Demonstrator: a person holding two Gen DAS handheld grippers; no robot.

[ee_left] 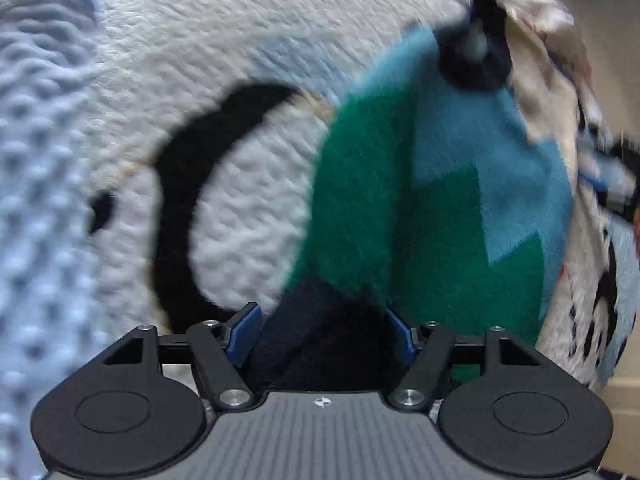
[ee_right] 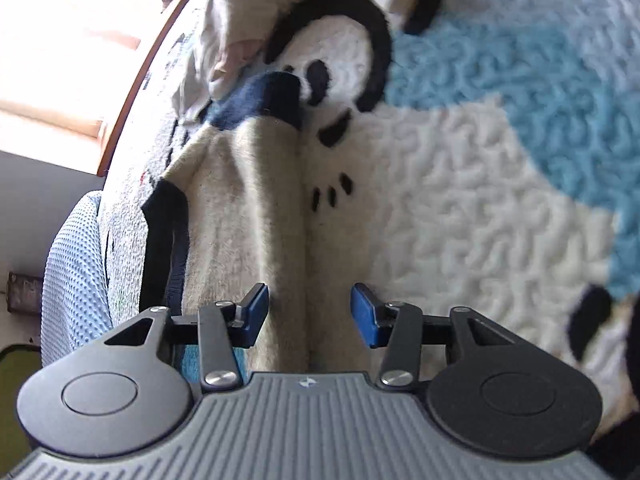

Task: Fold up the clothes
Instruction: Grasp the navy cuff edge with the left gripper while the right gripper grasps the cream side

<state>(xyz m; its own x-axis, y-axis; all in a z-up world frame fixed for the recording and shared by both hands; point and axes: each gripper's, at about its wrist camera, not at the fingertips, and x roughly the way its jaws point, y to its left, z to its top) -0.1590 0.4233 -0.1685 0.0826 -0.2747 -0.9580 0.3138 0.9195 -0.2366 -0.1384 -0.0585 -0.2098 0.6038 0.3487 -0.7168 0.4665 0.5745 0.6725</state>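
A fleece garment in green, light blue and navy blocks lies on the fuzzy blanket. My left gripper points steeply down over its navy end. The jaws are open, with navy cloth lying between the blue pads and no squeeze visible. In the right wrist view a beige fleece piece with a navy cuff and a navy strip stretches away from me. My right gripper is open just above it, its pads standing apart over a fold line in the beige cloth.
The blanket is white and blue with black panda shapes. A heap of pale clothes lies at its far side and shows as a pale heap at top right. A wooden edge and a dotted light-blue cloth border the left.
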